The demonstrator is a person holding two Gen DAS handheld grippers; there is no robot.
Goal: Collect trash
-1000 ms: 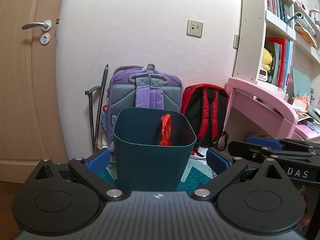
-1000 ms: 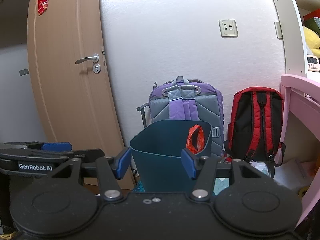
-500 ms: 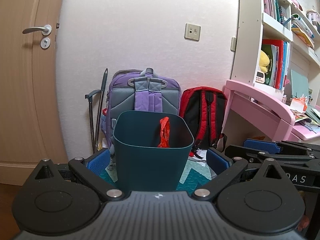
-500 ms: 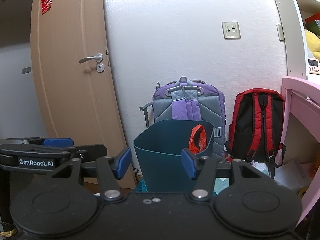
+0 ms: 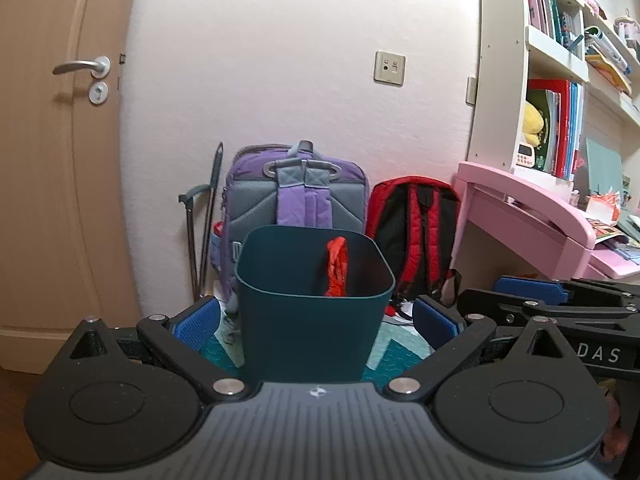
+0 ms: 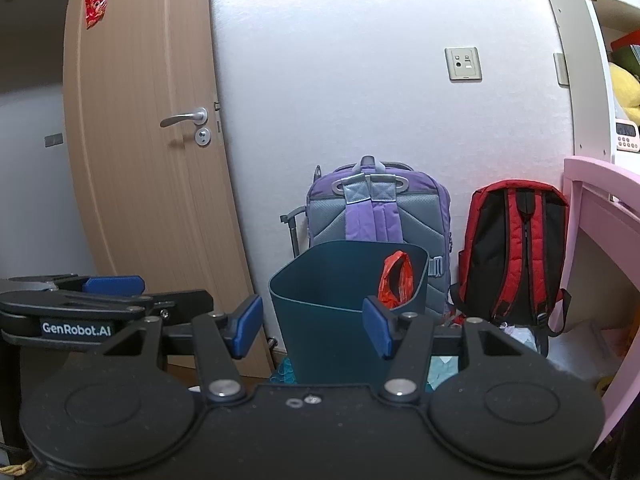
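Observation:
A dark teal trash bin stands on the floor mat against the wall, also in the right wrist view. A red plastic bag handle sticks up inside it near the right wall, and it also shows in the right wrist view. My left gripper is open and empty, facing the bin with its blue pads on either side in the picture. My right gripper is open and empty, just right of the left one. Each gripper shows at the edge of the other's view.
A purple backpack and a red backpack lean on the wall behind the bin. A pink desk and bookshelf stand at right. A wooden door is at left. A folded black cart handle leans beside the purple backpack.
Both grippers have drawn back a little from the bin, which looks smaller and lower in both views. The jaws stay open.

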